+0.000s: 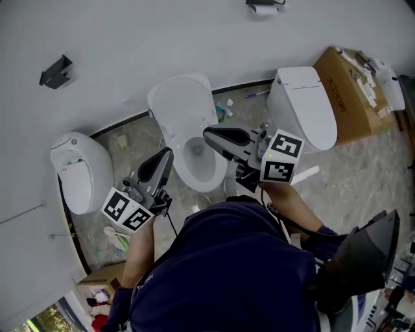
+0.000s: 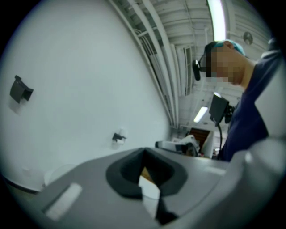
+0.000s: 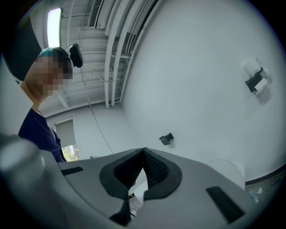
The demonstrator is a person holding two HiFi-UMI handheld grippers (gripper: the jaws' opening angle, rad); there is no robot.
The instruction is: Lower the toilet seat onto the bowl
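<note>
The middle toilet has its white seat and lid (image 1: 183,107) raised, leaning back against the wall, and the bowl (image 1: 189,170) below is open. My left gripper (image 1: 167,153) hangs just left of the bowl with its black jaws together and nothing between them. My right gripper (image 1: 207,134) is over the bowl's right rim, close to the raised seat, shut and empty. Neither touches the seat. In the left gripper view the left gripper (image 2: 144,151) faces the white wall, and in the right gripper view so does the right gripper (image 3: 144,150), each with its tips meeting.
A toilet with its lid down (image 1: 78,172) stands at the left and another (image 1: 305,107) at the right. A cardboard box (image 1: 347,91) sits at the far right. The wall carries a black bracket (image 1: 55,71) and a paper holder (image 1: 264,6). Small litter lies on the floor.
</note>
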